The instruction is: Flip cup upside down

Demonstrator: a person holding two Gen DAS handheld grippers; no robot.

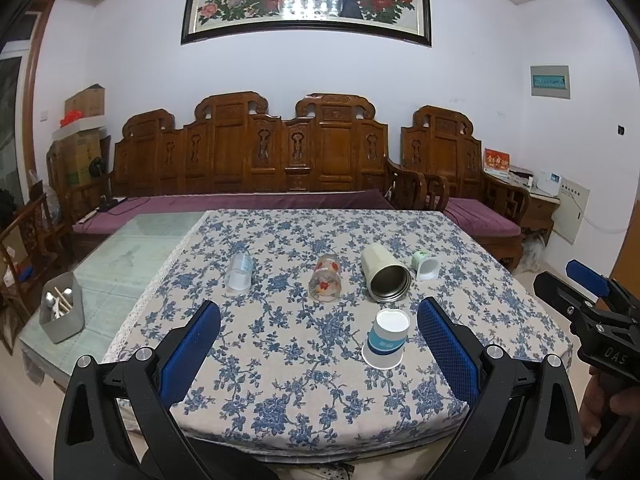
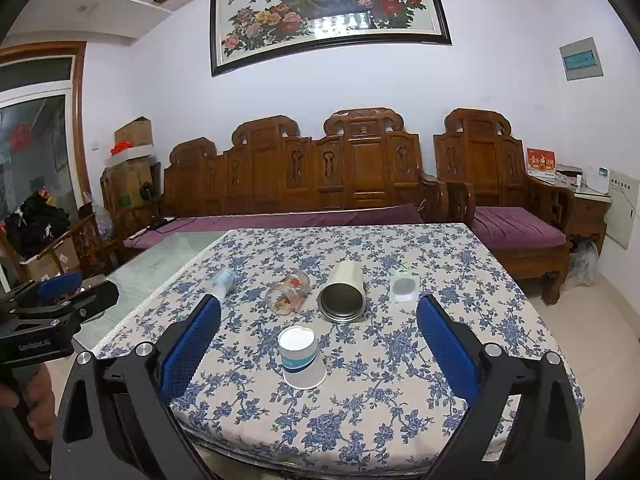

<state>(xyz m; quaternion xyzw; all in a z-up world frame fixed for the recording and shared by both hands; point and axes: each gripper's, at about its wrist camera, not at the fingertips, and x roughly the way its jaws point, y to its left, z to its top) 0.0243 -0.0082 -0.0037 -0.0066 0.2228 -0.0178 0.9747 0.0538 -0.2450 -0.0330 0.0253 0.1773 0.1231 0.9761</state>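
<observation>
Both my grippers hang back off the near edge of the table, holding nothing: the left gripper [image 1: 319, 338] has its blue pads spread wide, and the right gripper [image 2: 319, 338] is spread just as wide.

I take the paper cup [image 2: 301, 356] as my landmark — it already stands mouth-down on the flowered tablecloth [image 2: 400, 400], nearest to me. Beyond it four cups lie on their sides in a row. Straight behind it is the steel tumbler [image 2: 343, 298], mouth toward me; left of that the printed glass [image 2: 289, 291]; farther left a clear plastic cup [image 2: 222, 282]; to the right a small white cup [image 2: 404, 287].

I judge the tumbler stiff, heavier and slick, so I would pinch it mid-body. The glass is brittle and may roll. The plastic ones are light and could squash — gentle squeeze only.

I cannot tell which cup is next, nor see into the far ones.
</observation>
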